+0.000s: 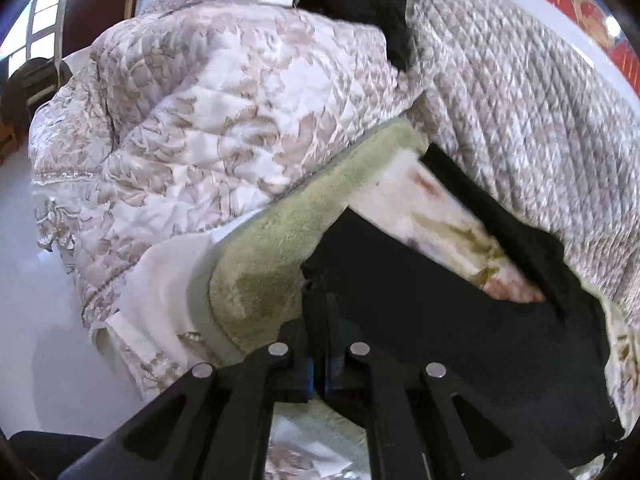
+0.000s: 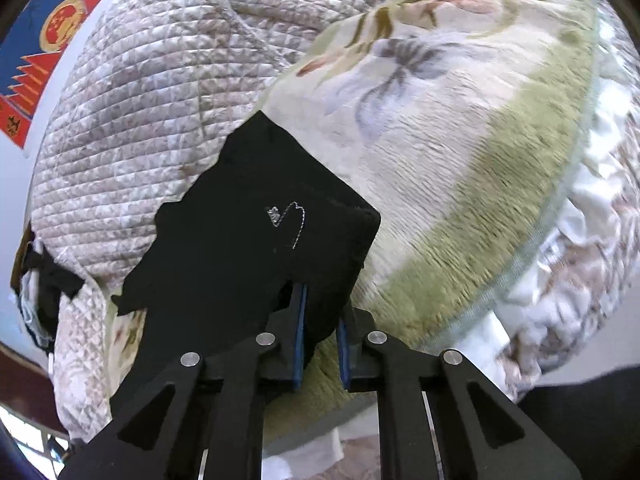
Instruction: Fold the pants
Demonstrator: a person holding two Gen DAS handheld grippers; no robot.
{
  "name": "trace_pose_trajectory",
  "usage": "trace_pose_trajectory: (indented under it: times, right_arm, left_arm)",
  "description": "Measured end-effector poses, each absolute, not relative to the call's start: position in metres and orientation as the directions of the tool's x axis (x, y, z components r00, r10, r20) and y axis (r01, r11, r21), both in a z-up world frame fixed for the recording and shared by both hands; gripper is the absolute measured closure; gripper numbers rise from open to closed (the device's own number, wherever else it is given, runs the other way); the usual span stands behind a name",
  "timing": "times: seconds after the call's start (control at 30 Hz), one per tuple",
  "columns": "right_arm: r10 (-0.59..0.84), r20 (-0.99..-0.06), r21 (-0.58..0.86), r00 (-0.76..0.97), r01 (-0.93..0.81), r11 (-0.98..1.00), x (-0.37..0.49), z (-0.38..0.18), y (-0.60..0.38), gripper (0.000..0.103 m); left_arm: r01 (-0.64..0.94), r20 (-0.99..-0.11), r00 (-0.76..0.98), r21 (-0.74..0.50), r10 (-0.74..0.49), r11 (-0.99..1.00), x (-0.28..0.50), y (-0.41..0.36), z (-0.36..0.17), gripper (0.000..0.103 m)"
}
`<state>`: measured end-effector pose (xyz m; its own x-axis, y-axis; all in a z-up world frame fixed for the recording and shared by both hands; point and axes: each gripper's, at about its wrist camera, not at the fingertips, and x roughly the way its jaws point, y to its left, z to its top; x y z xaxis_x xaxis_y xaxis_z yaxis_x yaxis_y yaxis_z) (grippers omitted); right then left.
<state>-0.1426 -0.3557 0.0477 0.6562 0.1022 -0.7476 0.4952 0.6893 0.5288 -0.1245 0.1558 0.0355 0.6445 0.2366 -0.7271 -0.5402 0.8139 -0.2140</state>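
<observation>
Pants: black, lying on the bed over the flowered fleece blanket, both grippers at their near edge, and it's all dark cloth filling the lower middle of both views.
Pants, left view: two dark legs run up and away to the right, a strip of flowered blanket showing between them.
Mark on the pants: a thin pale thread or stitch curling like a little heart; no lettering to read in it.
Left gripper: fingers brought almost together, blue pads nearly touching, black cloth pinched right at their tips.
Right gripper: fingers narrow, a fold of the black cloth caught between the two blue pads and hanging down past them.
Fleece blanket: cream with a green border and large pale flowers, spread under the pants.
Quilted cover: grey and white, small diamond stitching, bunched behind the pants.
Patterned quilt: shiny cream with brown leaf shapes, heaped to the left in the left view.
Dark clothing: a black heap at the far end of the bed, well apart from the pants.
Wall hanging: blue with red zigzag edging and a round red and gold emblem; any writing too small to read.
Labels and brands: none legible anywhere.
</observation>
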Motion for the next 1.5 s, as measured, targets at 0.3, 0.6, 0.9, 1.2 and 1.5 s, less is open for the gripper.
trace_pose_trajectory:
  times: [0.3,0.6,0.9,1.2,1.5]
  right_arm:
    - [-0.127,-0.749,0.364,0.65,0.564,0.741,-0.152,0.081,-0.364,0.057]
    - [0.208,-0.737,0.338,0.643,0.085,0.937,-0.102,0.082,-0.285,0.057]
    - [0.36,-0.809,0.019,0.465,-0.591,0.806,-0.127,0.045,-0.139,0.057]
    - [0.292,-0.799,-0.192,0.525,-0.683,0.704,-0.139,0.04,-0.118,0.08]
    - [0.343,-0.791,-0.183,0.506,-0.732,0.657,-0.152,0.048,-0.117,0.059]
  left_arm:
    - [-0.603,-0.716,0.618,-0.169,0.323,0.779,-0.124,0.166,0.052,0.067]
    - [-0.187,-0.722,0.686,-0.296,-0.091,0.937,-0.075,0.101,0.059,0.051]
    - [-0.147,-0.746,0.656,-0.275,-0.115,0.95,-0.083,0.079,0.044,0.051]
    - [-0.184,-0.736,0.669,-0.294,-0.1,0.938,-0.091,0.095,0.05,0.051]
    - [-0.199,-0.735,0.672,-0.292,-0.086,0.935,-0.094,0.1,0.052,0.051]
